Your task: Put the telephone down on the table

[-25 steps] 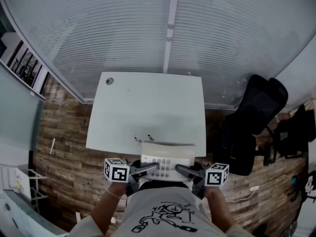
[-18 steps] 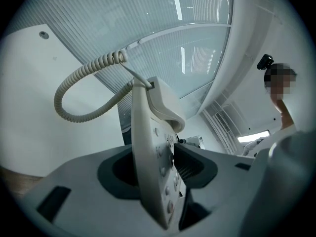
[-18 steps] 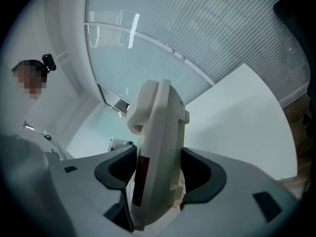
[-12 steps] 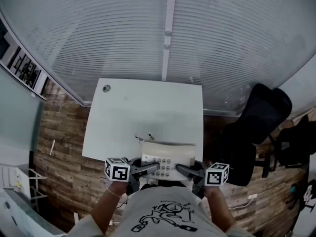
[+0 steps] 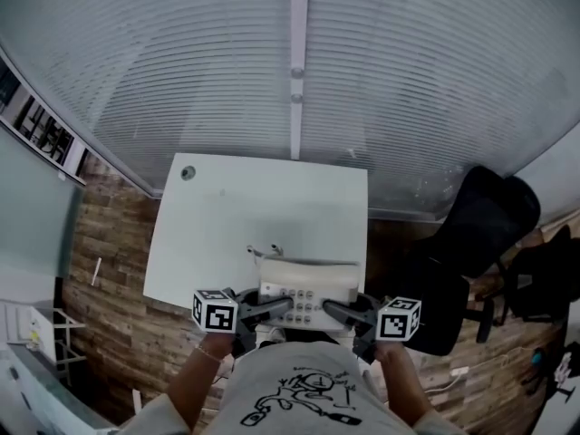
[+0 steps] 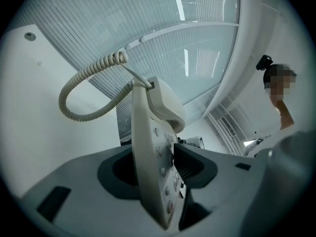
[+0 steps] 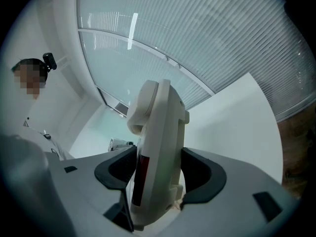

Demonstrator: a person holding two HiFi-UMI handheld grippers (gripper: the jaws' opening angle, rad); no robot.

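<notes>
A cream desk telephone (image 5: 306,294) with its handset on top hangs level between my two grippers, over the near edge of the white table (image 5: 236,216). My left gripper (image 5: 283,307) is shut on the phone's left side, and the keypad edge (image 6: 150,177) stands between its dark pads. The coiled cord (image 6: 84,80) loops out to the left. My right gripper (image 5: 330,310) is shut on the right side, where the phone body (image 7: 158,147) fills the gap between the jaws. The underside of the phone is hidden.
A frosted glass wall with blinds (image 5: 290,62) runs behind the table. A black office chair (image 5: 471,234) stands to the right. The floor (image 5: 100,243) is wood plank, and a white rack (image 5: 36,333) sits at lower left. A round grommet (image 5: 188,173) marks the table's far left corner.
The person has stepped forward: the table's near edge has slid toward me and now lies under the phone. Both grippers keep the same hold.
</notes>
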